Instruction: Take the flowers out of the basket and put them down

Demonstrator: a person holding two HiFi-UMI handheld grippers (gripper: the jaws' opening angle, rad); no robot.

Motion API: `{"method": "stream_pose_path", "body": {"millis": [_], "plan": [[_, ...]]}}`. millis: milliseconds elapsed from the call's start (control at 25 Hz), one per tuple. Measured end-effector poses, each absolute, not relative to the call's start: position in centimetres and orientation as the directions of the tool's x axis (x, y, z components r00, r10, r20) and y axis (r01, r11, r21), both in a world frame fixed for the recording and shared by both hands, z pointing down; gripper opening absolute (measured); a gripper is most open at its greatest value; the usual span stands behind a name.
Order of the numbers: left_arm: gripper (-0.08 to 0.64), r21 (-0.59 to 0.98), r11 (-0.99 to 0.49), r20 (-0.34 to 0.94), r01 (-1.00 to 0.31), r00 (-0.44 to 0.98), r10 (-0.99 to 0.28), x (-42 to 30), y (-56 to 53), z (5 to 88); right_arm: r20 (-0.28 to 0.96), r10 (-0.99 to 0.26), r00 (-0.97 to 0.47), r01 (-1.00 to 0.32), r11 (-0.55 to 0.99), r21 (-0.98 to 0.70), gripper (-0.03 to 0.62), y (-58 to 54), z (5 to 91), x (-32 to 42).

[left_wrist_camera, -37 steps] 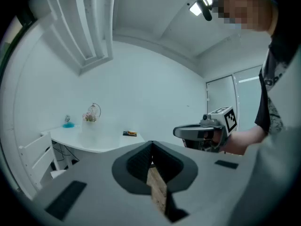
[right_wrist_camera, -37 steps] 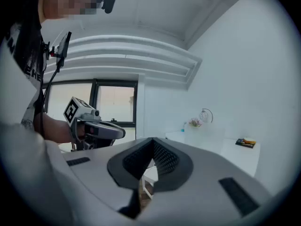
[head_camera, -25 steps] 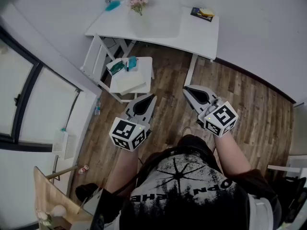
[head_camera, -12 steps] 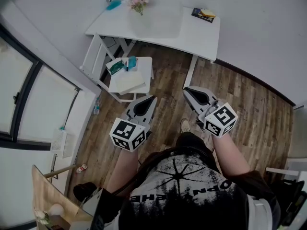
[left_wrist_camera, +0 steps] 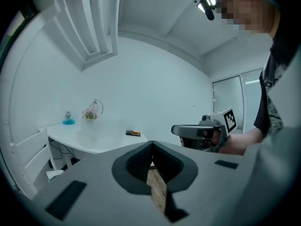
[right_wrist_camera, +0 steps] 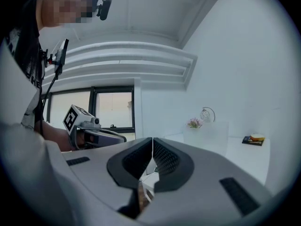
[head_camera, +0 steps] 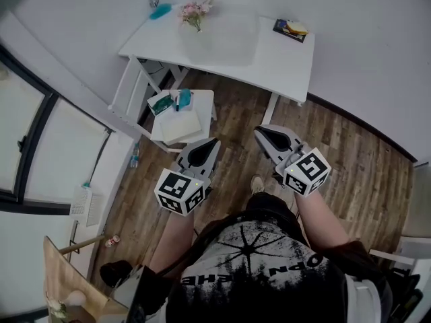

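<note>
Standing well short of the white table (head_camera: 283, 52), upper centre of the head view, the person holds both tools level. A stool (head_camera: 205, 99) sits between, mid-frame; walking straight in risks striking it. Left gripper (head_camera: 210, 144) and right gripper (head_camera: 262, 132): jaws pressed together, nothing between them. The flowers (head_camera: 193, 11) stand at the table's far edge, top of frame. Arriving with jaws unopened would likely shove the stems over.

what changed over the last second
The person has stepped toward the white table, a shoe now showing in front, and the left gripper and right gripper came forward with them. Nothing was grasped or released: both stay shut and empty. The flowers stay on the table's far side.
</note>
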State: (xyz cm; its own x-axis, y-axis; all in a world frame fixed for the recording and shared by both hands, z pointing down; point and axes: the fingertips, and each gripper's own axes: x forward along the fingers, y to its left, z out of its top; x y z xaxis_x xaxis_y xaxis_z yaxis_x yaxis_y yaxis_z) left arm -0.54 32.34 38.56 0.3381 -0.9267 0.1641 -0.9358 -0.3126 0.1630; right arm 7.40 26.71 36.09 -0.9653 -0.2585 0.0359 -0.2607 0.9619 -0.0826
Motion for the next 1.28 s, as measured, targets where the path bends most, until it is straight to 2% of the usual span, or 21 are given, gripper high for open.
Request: {"method": "stream_pose_path", "body": {"millis": [760,1280], "plan": [[0.012,0.153,-0.176,0.163,-0.972,0.200,-0.966,-1.6,15.5,37.7,0.041,-0.079,-0.996,-0.082,0.993,-0.081,0.018,9.7,35.2,4.7],[0.012,0.137,-0.105,0.197,-0.985,0.131,-0.972,-2.0,10.3,38.7,0.027,-0.002,-1.000,-0.006,0.993,-0.122,0.018,4.2,36.5,4.0]]}}
